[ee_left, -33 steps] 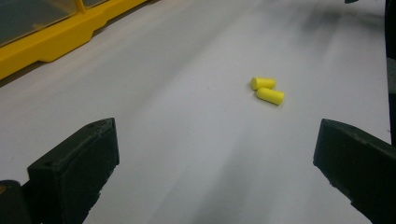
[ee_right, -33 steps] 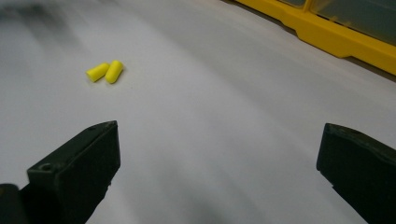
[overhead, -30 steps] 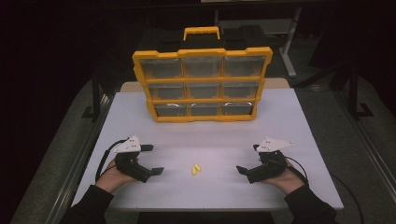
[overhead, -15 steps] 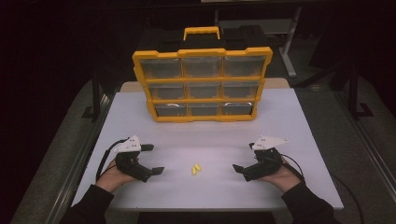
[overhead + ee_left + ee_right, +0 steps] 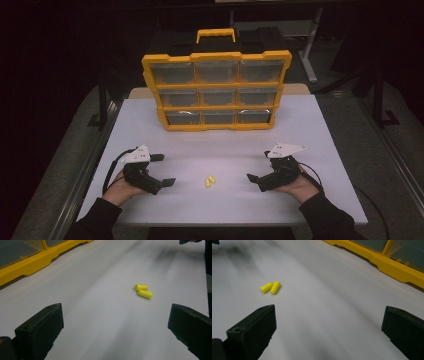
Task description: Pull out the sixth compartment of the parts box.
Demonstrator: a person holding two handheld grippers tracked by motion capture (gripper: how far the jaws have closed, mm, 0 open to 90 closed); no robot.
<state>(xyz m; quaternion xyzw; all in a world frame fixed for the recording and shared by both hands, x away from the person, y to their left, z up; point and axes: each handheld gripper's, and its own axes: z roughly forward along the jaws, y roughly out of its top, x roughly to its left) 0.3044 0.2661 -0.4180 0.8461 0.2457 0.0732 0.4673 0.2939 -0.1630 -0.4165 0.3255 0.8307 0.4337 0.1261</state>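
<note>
Change since earlier: right hand-held gripper (image 5: 260,171) has slid inward toward the middle of the counter (image 5: 320,130); left hand-held gripper (image 5: 162,170) and the earplugs lie as they did.
Left hand-held gripper: jaws spread wide, nothing between them, resting low on the counter at the near left, pointing toward the centre.
Right hand-held gripper: jaws wide apart as well, nothing held, low on the counter at the near right, pointing toward the centre.
Earplugs: two yellow foam earplugs (image 5: 210,180) lie on the white counter between the two grippers, well apart from either, nearer the front edge than the organizer.
Long axis: in the high view both plugs lie slanted, from near-left up to far-right, side by side and touching or nearly so; in the left gripper view (image 5: 142,290) they sit ahead and right of centre, in the right gripper view (image 5: 271,287) ahead and to the left.
Organizer: yellow parts organizer (image 5: 216,92) with nine clear drawers and a top handle stands upright at the far side, drawers facing the person.
Open room: bare white surface on all sides of the plugs, broad strip up to the organizer's base.
Edges: front edge lies just behind the person's hands; side edges well outside both grippers.
</note>
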